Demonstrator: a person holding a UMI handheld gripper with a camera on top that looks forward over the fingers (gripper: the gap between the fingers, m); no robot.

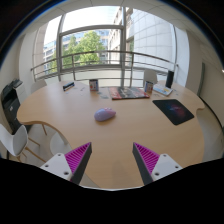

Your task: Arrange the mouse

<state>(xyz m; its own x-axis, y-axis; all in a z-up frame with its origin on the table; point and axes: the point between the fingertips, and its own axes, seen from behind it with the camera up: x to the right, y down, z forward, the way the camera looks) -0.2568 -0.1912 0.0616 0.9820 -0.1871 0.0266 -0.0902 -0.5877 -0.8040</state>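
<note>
- Gripper view: small rounded grey-lilac computer mouse [105,115] sits on the pale wooden round tabletop [110,150], out in the open, nothing touching it.
- Gripper [110,160] hangs over the near edge of the tabletop; jaws spread wide, nothing between them, purple-magenta ribbed pads [78,158] showing on the inner faces.
- Key relation: mouse lies well ahead of the jaws, beyond the fingertips, roughly on the midline of the gap, maybe a shade toward the left finger. Only one gripper, so no nearer-hand question.
- Mouse long axis looks to run crosswise to the line of approach, side to side across the gap; too small to be sure which end is the front.
- Judgement: reach not yet made; next move needs a straight advance across the tabletop, then jaws brought down either side of the mouse.
- Dark rectangular mouse mat [173,110] with a coloured patch lies off to the right of the mouse, well apart; likely the target spot, a guess only.
- Far side of tabletop: papers or magazine [128,93], small unclear items.
- Beyond: railing and big windows [100,45], trees outside; white chair [15,140] at left.
</note>
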